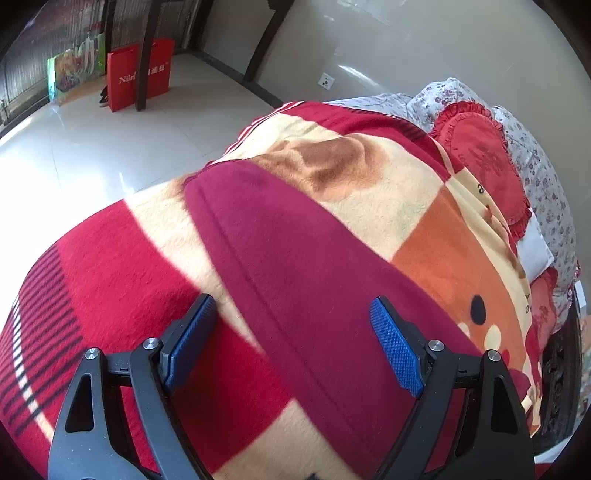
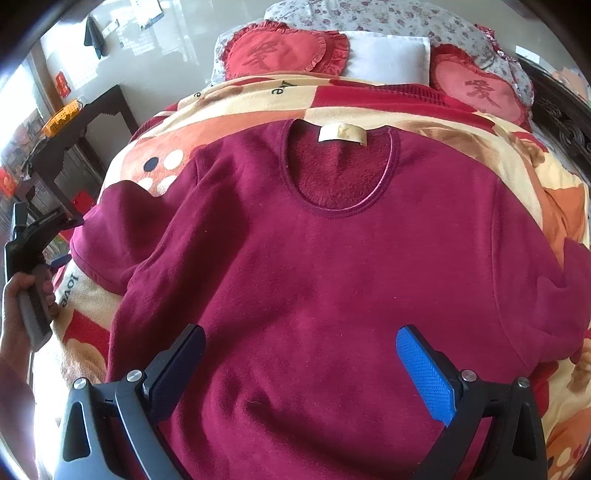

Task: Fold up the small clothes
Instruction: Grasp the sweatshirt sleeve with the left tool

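A maroon fleece sweater (image 2: pixel 332 266) lies flat and face up on a patterned blanket (image 2: pixel 229 99), neck hole and beige label (image 2: pixel 342 134) toward the pillows. Its left sleeve (image 2: pixel 122 229) is folded in beside the body. My right gripper (image 2: pixel 301 354) is open and empty above the sweater's lower body. In the left wrist view a long maroon sleeve or side strip (image 1: pixel 295 266) runs across the blanket (image 1: pixel 110 280). My left gripper (image 1: pixel 293 325) is open and empty just above it. The left gripper's handle, held by a hand, shows in the right wrist view (image 2: pixel 33 266).
Two red heart cushions (image 2: pixel 280 51) (image 2: pixel 476 88), a white pillow (image 2: pixel 388 59) and a floral quilt (image 2: pixel 369 14) lie at the bed's head. A dark side table (image 2: pixel 85 125) stands left of the bed. White tiled floor (image 1: pixel 92 147) with a red bag (image 1: pixel 140 74) lies beyond the bed edge.
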`<action>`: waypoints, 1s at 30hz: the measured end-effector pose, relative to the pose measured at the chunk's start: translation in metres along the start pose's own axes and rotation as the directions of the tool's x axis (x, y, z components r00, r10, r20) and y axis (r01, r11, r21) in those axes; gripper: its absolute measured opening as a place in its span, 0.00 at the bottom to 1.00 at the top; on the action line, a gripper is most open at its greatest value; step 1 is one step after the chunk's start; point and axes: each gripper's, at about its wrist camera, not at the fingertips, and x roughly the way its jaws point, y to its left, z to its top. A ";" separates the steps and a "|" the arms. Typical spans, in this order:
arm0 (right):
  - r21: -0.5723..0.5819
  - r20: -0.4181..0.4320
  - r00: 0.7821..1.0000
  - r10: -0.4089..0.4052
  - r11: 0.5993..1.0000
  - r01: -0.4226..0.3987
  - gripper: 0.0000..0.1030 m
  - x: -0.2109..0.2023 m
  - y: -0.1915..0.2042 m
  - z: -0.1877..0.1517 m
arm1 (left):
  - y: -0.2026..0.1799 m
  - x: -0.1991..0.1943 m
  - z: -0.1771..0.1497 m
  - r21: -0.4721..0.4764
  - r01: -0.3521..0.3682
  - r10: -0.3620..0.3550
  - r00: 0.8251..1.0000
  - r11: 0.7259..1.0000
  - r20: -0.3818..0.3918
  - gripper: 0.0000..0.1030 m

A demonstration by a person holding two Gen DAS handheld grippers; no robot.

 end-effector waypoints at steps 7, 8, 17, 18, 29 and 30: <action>0.047 0.031 0.999 0.025 0.999 -0.027 1.00 -0.006 -0.008 0.000 | -0.019 -0.007 0.004 0.053 0.035 -0.035 0.999 0.998 0.012 0.12; 0.048 0.033 0.999 0.024 0.999 -0.026 1.00 -0.007 -0.009 0.000 | -0.024 -0.013 0.001 0.071 0.046 -0.048 0.998 0.996 0.028 0.09; 0.125 0.084 0.996 0.014 0.992 -0.025 1.00 -0.022 -0.034 0.001 | -0.152 -0.124 -0.089 0.452 0.312 -0.370 0.928 0.836 0.043 0.09; 0.131 0.090 0.996 0.009 0.991 -0.020 1.00 -0.025 -0.038 0.001 | -0.163 -0.128 -0.101 0.483 0.327 -0.387 0.922 0.812 0.026 0.09; 0.242 0.074 0.993 -0.096 0.967 0.075 1.00 -0.040 -0.105 -0.015 | -0.242 -0.073 -0.259 0.669 0.423 -0.296 0.906 0.610 -0.303 0.18; 0.253 0.069 0.994 -0.090 0.965 0.070 1.00 -0.040 -0.111 -0.015 | -0.241 -0.069 -0.265 0.683 0.415 -0.265 0.910 0.601 -0.319 0.22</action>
